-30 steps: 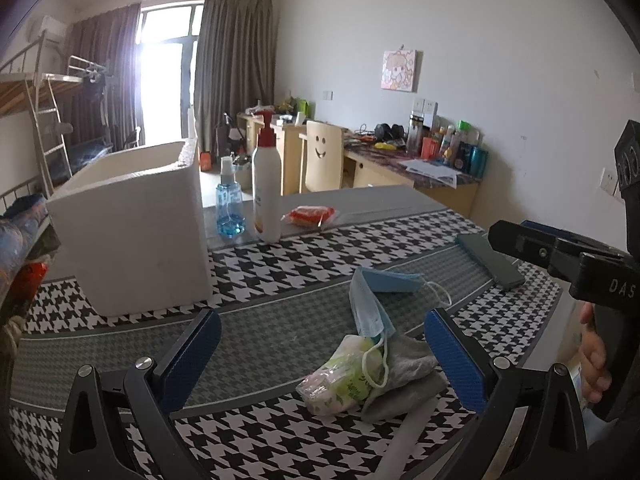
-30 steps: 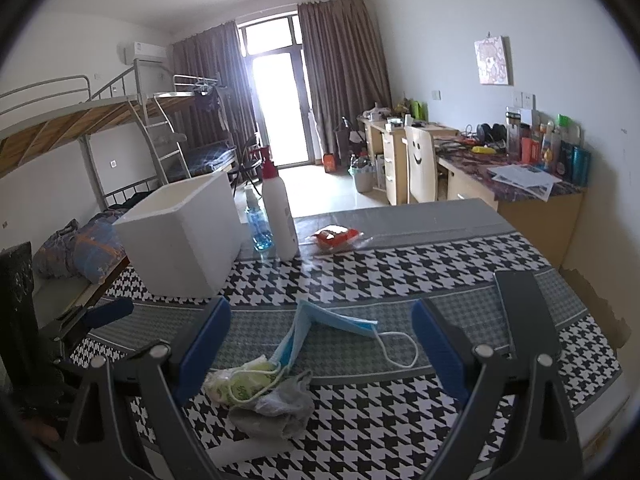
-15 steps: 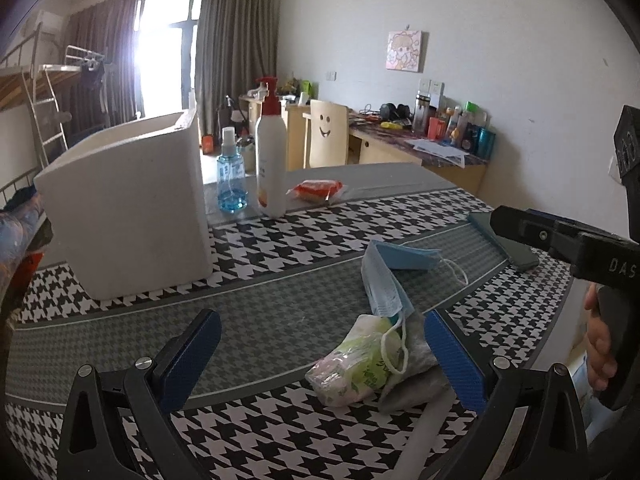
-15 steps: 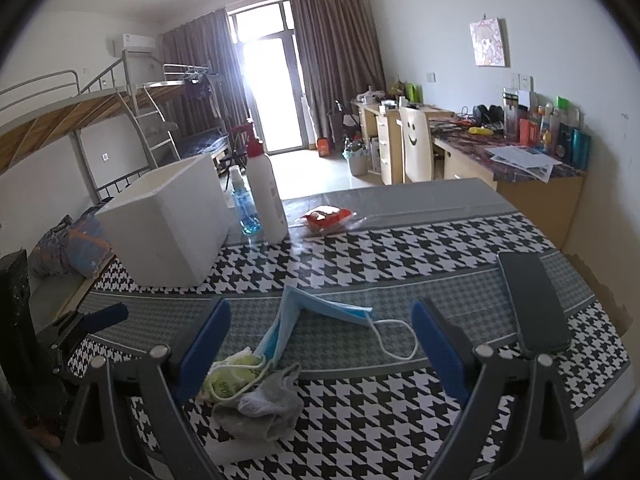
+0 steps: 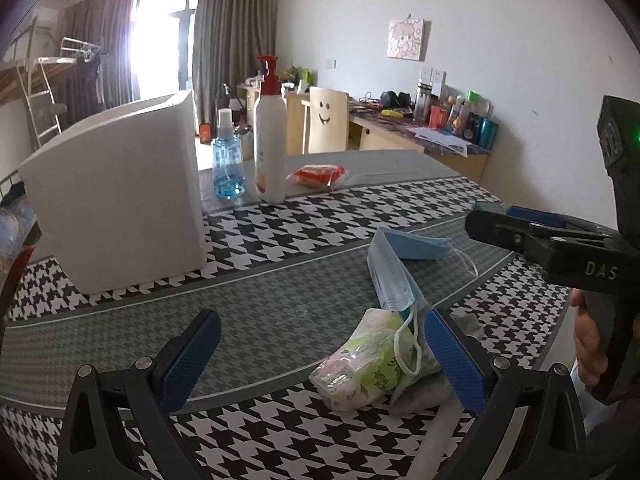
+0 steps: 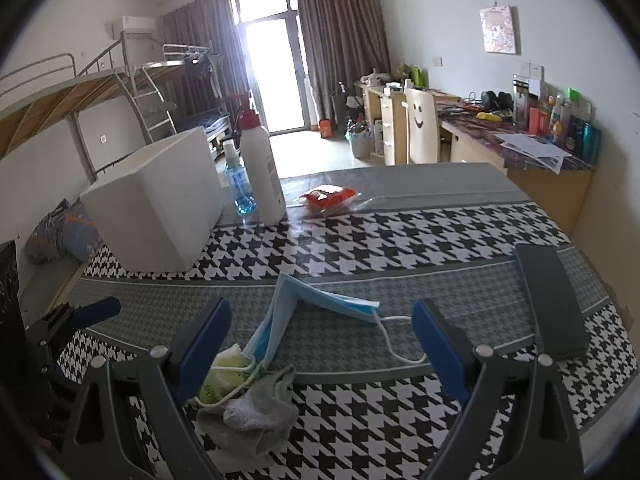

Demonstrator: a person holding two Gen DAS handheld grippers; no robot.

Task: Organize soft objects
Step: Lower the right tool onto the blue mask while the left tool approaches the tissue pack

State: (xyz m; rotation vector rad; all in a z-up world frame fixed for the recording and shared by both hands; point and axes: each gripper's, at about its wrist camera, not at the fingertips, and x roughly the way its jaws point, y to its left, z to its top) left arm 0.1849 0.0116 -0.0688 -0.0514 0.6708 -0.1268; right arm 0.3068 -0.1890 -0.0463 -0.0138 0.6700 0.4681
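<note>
A blue face mask [image 5: 394,266] lies folded on the houndstooth table, with one ear loop over a green and pink tissue pack [image 5: 360,368] and a grey sock [image 6: 256,408] beside it. The mask [image 6: 316,308] and tissue pack [image 6: 224,372] also show in the right wrist view. My left gripper [image 5: 320,354] is open, low over the table, with the tissue pack near its right finger. My right gripper [image 6: 320,344] is open above the mask, and it shows at the right of the left wrist view [image 5: 532,236]. A white foam box [image 5: 120,200] stands at the left.
A white pump bottle [image 5: 270,140] and a blue spray bottle [image 5: 227,160] stand behind the box. A red snack packet [image 5: 316,174] lies near them. A dark phone [image 6: 552,300] lies near the table's right edge. A desk and chair stand beyond.
Both grippers have moved forward and lower toward the mask and tissue pack, which now look larger. Both stay open. No object on the table has moved.
</note>
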